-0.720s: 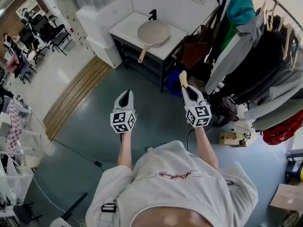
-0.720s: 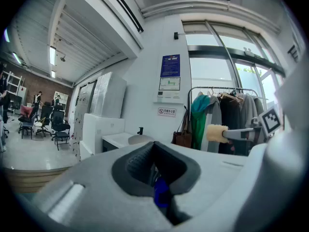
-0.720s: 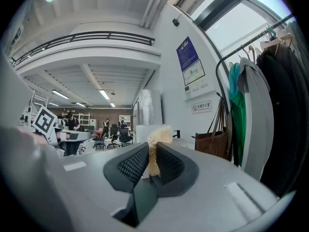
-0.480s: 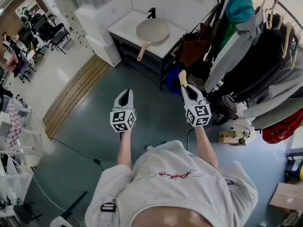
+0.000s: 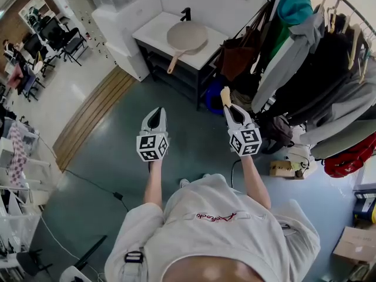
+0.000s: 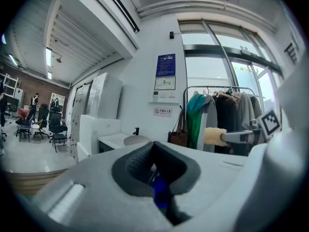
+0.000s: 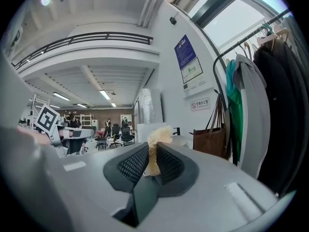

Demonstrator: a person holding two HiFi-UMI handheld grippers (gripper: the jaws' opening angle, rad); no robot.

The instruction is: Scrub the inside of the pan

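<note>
Since the earlier frames little has changed: the pan (image 5: 187,36) and the table (image 5: 154,34) under it have slid slightly toward the upper left of the head view, and my two grippers stay side by side at mid-frame, held out level.

My left gripper (image 5: 157,111) has its jaws closed together with nothing between them. My right gripper (image 5: 228,106) is clamped on a pale yellow sponge (image 5: 225,96), whose fluffy, ragged top sticks out past the ribbed black pads (image 7: 133,164).

The pan is well apart from both grippers, at the top centre of the head view. It is round, beige and shallow, and its long handle points down-left over the front edge of the white tabletop. A small black tap (image 5: 185,13) stands behind it against the white wall.

The floor (image 5: 117,157) is smooth blue-grey, with a band of wooden boards (image 5: 88,122) running diagonally at left. At upper right a clothes rail (image 5: 329,69) is hung with grey, black and teal coats, and a brown bag (image 5: 235,60) hangs beside the table. Black office chairs (image 5: 64,40) stand at upper left.
</note>
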